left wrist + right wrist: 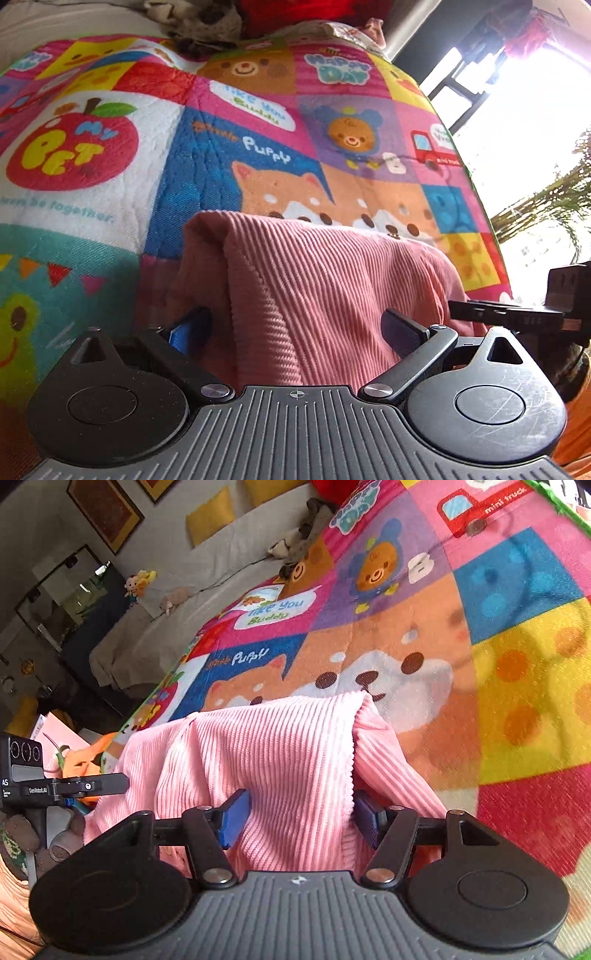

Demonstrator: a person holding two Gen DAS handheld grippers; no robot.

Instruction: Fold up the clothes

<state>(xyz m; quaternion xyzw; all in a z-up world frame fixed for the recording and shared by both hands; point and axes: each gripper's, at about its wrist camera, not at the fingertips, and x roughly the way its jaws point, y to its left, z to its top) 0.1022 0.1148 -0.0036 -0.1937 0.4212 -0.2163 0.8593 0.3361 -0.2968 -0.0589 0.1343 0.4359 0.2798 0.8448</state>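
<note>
We log: left claw (pixel 295 325) and right claw (pixel 301 821) each clamped on the pink corduroy garment (pixel 266 746), over the patchwork quilt (pixel 258 129).

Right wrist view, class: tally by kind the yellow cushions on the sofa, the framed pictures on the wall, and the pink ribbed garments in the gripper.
Yellow cushions: 2
Framed pictures: 2
Pink ribbed garment: 1, with the right gripper around it
Total: 5
</note>
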